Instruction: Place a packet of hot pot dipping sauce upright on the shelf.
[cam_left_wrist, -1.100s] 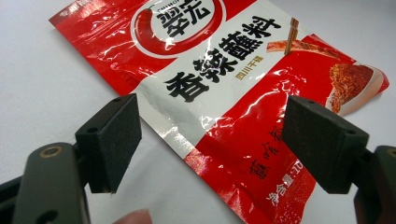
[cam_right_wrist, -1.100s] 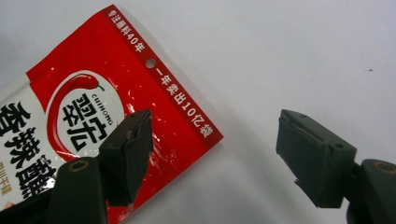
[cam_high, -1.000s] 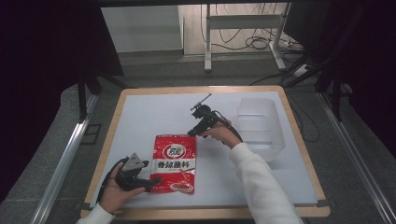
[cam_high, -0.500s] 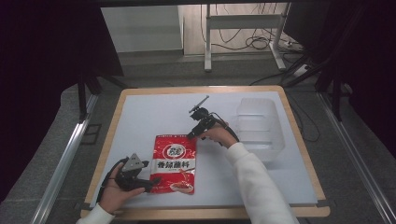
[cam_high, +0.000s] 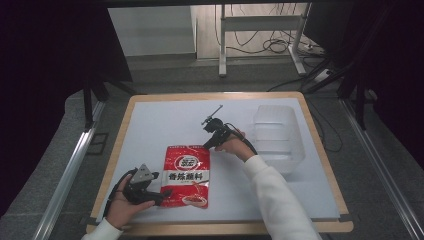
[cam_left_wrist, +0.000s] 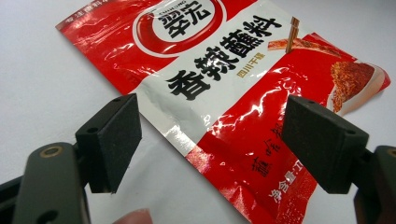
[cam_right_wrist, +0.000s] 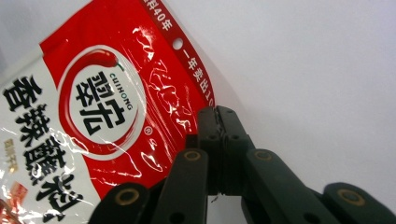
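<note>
A red and white seasoning packet (cam_high: 187, 175) lies flat on the white table top (cam_high: 150, 120). My right gripper (cam_high: 206, 146) is at its top right corner. In the right gripper view the jaws have just been closing, and the right gripper (cam_right_wrist: 217, 114) now pinches the edge of the packet (cam_right_wrist: 93, 102). My left gripper (cam_high: 165, 195) rests at the packet's lower left. In the left gripper view it stands open (cam_left_wrist: 210, 144) over the lower edge of the packet (cam_left_wrist: 243, 93), its pads apart from the film.
A clear plastic container (cam_high: 277, 135) stands on the right side of the table, just beyond my right hand. A wooden rim (cam_high: 320, 150) borders the table. Cables lie on the floor behind.
The right gripper has settled slightly toward the packet's top right corner and its jaws have come together. The left hand and the packet have not moved.
</note>
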